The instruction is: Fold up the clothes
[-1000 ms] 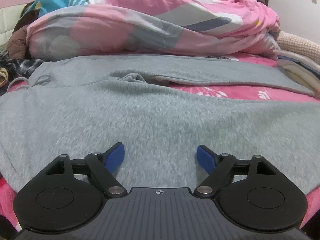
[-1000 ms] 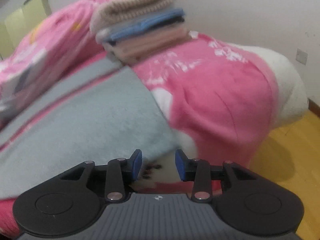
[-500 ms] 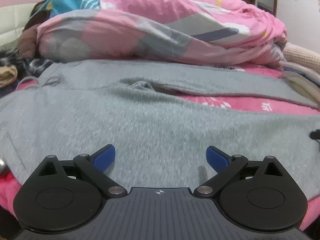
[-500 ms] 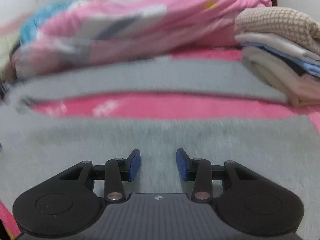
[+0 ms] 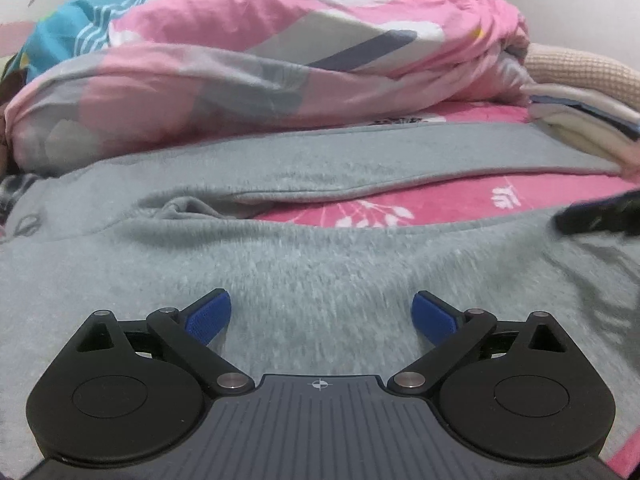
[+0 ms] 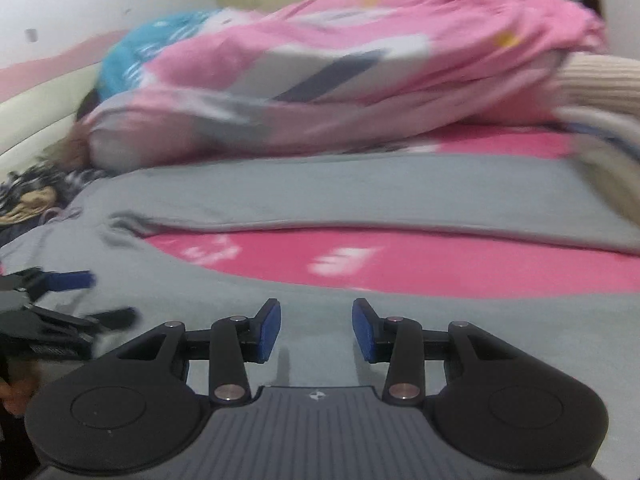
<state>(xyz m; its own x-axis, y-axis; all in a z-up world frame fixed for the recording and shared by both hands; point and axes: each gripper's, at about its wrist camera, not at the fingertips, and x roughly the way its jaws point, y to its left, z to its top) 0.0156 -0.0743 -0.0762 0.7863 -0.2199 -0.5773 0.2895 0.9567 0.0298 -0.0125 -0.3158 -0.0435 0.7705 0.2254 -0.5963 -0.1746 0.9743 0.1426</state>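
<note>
- While the left hand-held gripper [image 5: 320, 314] hangs over the near grey trouser leg [image 5: 320, 256] with nothing between its pads, its jaws have just been opening to their widest; a bite taken this far in from any edge would likely bunch the fleece instead of catching a clean fold line.
- Beside it, the right hand-held gripper [image 6: 316, 330] stands part open and empty above the same leg; the two tools are near enough to collide if both reach inward.
- Beyond, pink bed sheet [image 5: 440, 200] shows between this leg and the far leg [image 5: 380, 152], so the grey trousers lie spread flat, unfolded.
- Farthest, the rumpled duvet [image 5: 280, 60] and folded stack [image 5: 580, 92] crowd the far leg; a swung fold could snag them.
</note>
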